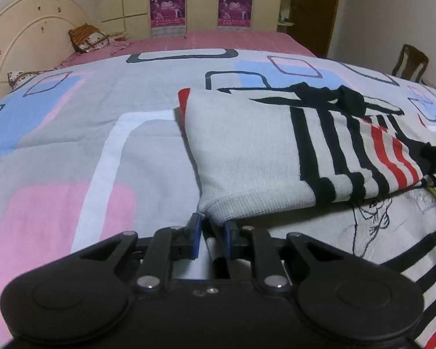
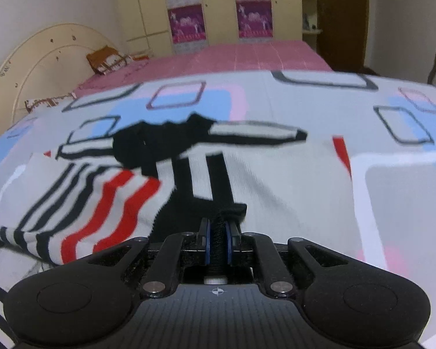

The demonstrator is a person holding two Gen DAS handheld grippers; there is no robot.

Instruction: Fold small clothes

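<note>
I have both grippers pinching a small grey knit sweater with black and red stripes [image 1: 247, 157], spread on a bed quilt patterned in grey, pink and pale-blue rectangles [image 1: 72, 151]. My left gripper [image 1: 212, 226] has its blue-padded fingers [image 1: 195, 234] drawn together on the sweater's plain grey near corner, a fold of the knit caught between them. My right gripper [image 2: 218, 232] is clamped on a black edge of the same sweater [image 2: 276, 192], dark ribbed fabric bunched between its fingers [image 2: 205, 241].

Only the left wrist view shows a line-drawn cartoon figure on the grey fabric [image 1: 375, 212] lying under the folded-over part, and a red patch at the far corner. Only the right wrist view, which is blurred, shows a black-edged sleeve [image 2: 255, 132] stretched out to the right beyond the dark collar area.

Both views take in the pink bedsheet [image 1: 218, 42], a cream curved headboard [image 1: 29, 32], a cream wardrobe with magenta panels [image 1: 200, 3] and a wooden chair [image 1: 409, 64] at the right.
</note>
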